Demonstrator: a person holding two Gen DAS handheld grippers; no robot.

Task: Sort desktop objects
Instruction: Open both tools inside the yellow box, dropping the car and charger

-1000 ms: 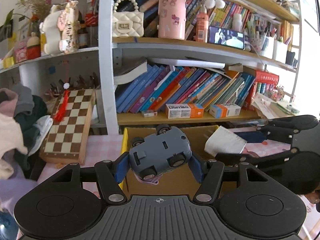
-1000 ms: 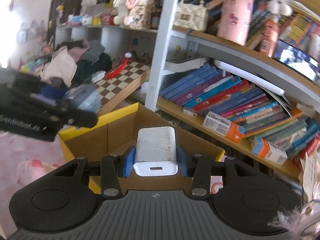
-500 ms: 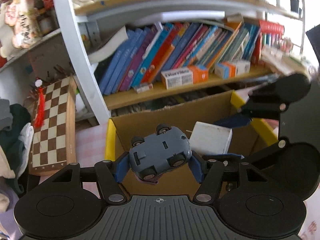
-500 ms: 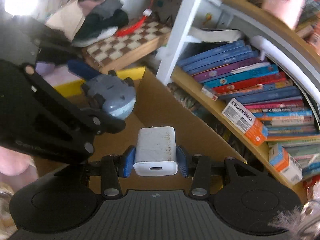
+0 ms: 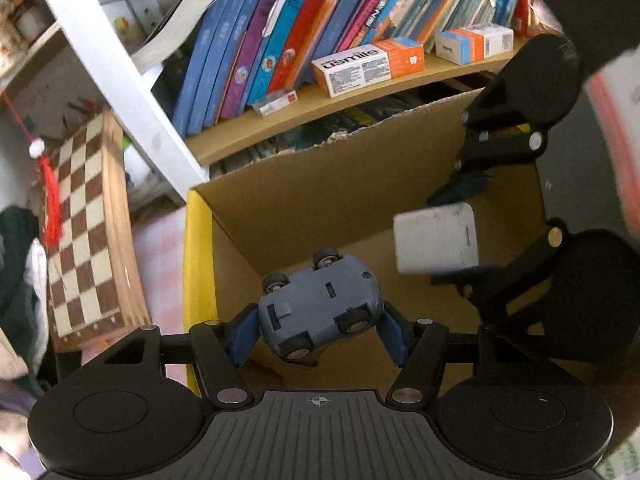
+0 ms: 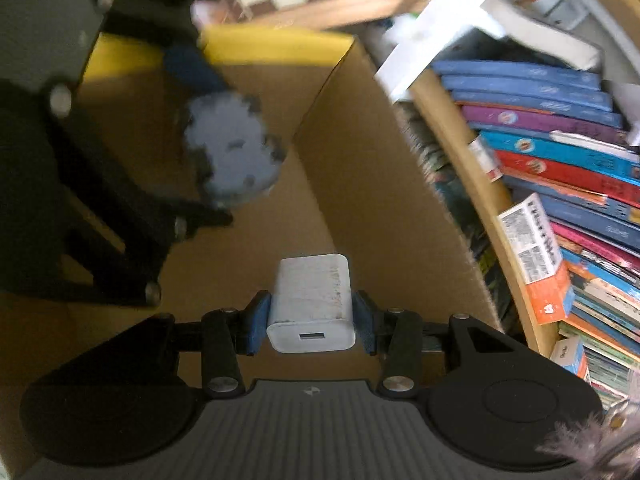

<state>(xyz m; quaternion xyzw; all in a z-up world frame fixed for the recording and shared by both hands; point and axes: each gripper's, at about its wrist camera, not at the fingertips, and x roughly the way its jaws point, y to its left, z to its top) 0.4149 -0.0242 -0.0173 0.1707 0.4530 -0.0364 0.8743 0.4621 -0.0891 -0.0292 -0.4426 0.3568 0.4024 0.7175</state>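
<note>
Left tongs clamp a grey-blue plastic toy car, wheels up, over the open brown cardboard box with a yellow flap; the right tongs hold a white rectangular charger block near the box's right wall. From the right wrist view, right tongs are shut on the charger block inside the box, with the blurred toy car at far left.

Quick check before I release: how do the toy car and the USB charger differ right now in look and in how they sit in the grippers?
The toy car is blue-grey and rounded, held wheels toward the camera and tilted; the USB charger is a white, scuffed block held square, port facing the camera. The left gripper holds the car, the right gripper the charger. Both are clamped between blue pads above the open cardboard box.
</note>
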